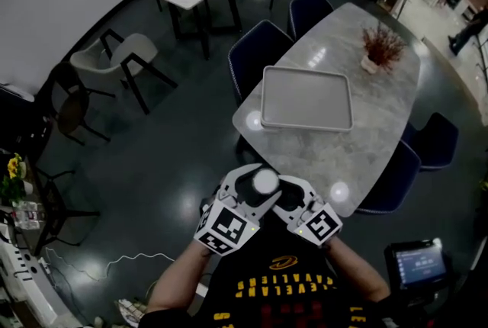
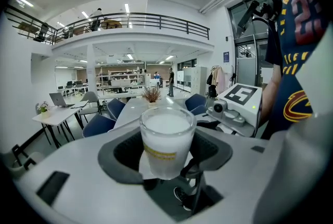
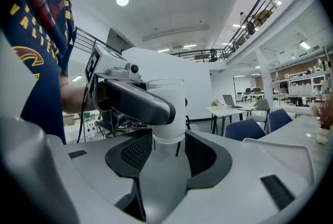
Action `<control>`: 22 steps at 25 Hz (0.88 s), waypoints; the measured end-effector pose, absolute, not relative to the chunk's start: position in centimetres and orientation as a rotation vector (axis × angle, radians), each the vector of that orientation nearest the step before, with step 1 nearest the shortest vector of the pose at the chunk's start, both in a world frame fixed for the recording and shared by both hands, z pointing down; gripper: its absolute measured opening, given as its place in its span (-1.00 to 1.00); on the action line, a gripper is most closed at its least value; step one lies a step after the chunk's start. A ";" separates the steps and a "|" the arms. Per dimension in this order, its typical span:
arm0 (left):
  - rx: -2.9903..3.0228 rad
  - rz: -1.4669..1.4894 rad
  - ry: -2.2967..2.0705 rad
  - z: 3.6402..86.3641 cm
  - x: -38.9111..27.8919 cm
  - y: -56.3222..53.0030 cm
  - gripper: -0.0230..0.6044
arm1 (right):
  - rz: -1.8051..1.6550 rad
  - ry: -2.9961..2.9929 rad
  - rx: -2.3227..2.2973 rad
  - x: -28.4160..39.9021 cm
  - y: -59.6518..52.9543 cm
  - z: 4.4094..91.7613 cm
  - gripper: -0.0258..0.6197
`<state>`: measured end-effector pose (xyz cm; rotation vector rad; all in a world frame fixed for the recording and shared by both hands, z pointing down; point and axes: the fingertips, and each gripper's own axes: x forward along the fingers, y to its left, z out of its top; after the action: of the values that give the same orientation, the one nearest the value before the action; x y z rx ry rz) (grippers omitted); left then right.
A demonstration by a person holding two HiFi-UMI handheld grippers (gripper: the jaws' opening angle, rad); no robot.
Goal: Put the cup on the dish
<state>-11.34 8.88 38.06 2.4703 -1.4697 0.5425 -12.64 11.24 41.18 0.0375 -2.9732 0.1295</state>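
Left gripper (image 2: 165, 155) fingers (image 2: 122, 158) clamp the cup (image 2: 166, 137), right gripper (image 3: 167, 145) fingers (image 3: 208, 158) wide; head view adds the tray (image 1: 306, 99)

Marble table (image 1: 381, 109), blue chairs (image 1: 255, 52), dried plant (image 1: 381, 44)

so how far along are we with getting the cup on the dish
Done: the cup is gripped in the left claw, off any surface. In hand: it is held close to the person's body, well short of the dish, with the right claw open beside it. Left: carry it over and set it on the grey dish, which lies bare on the table.
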 end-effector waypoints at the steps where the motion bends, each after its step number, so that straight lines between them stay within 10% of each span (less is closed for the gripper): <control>1: 2.469 0.543 -1.474 37.9 -11.7 8.0 -0.10 | 0.132 -2.976 0.036 -13.0 10.4 41.1 -0.35; 22: 2.487 0.568 -1.421 37.8 -12.2 -9.4 -0.10 | 0.185 -2.991 0.121 -13.4 -6.8 41.4 -0.35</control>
<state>-12.16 -9.39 37.85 2.4870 -1.4214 0.5678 -13.41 -6.84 41.38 0.1210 -2.9907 0.1846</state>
